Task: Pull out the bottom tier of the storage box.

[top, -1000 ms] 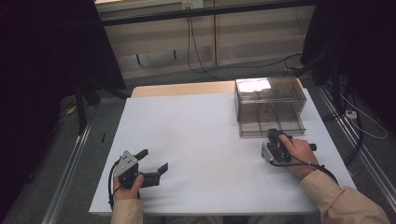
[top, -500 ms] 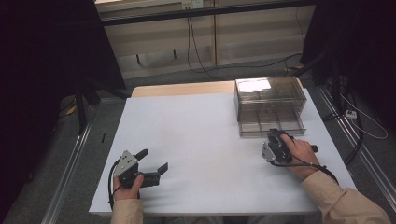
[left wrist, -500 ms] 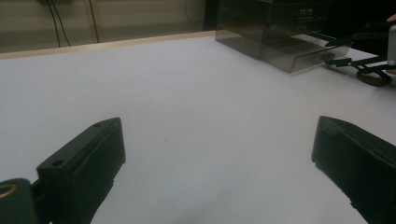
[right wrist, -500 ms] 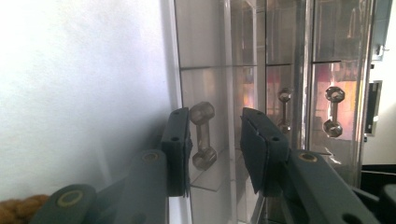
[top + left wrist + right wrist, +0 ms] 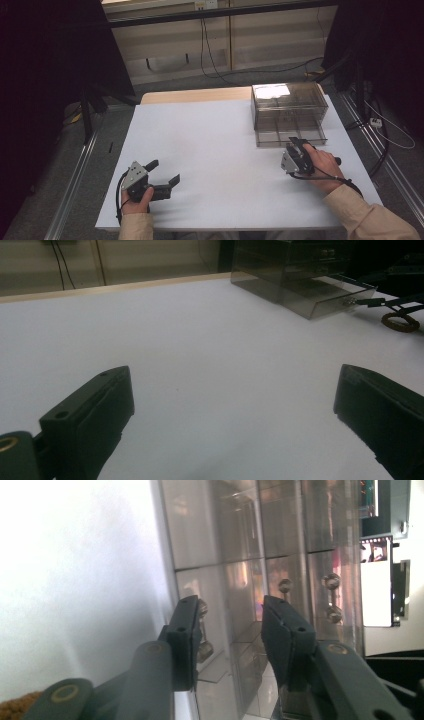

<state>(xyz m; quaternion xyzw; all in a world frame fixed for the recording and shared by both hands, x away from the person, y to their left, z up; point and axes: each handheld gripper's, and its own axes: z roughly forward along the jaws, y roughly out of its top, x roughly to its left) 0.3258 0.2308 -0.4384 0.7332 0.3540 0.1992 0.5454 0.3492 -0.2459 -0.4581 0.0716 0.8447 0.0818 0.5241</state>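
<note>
The drawer box (image 5: 289, 114) is glossy smoky clear plastic with metal knobs (image 5: 331, 597); the table (image 5: 210, 150) is matt white.

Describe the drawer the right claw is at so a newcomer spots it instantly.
On the white table, find the smoky clear drawer cabinet at the far right. The bottom drawer is pulled out toward the person, right in front of the right claw; the drawers above sit flush.

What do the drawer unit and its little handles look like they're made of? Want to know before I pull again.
Drawer unit: likely clear smoke-tinted plastic, glossy; you see through its walls and they catch reflections. Drawer handles: seemingly polished metal, with small shiny round knobs on a thin bar. The right gripper has just been opening; the bottom drawer's handle sits by its left jaw, with no clear grip.
</note>
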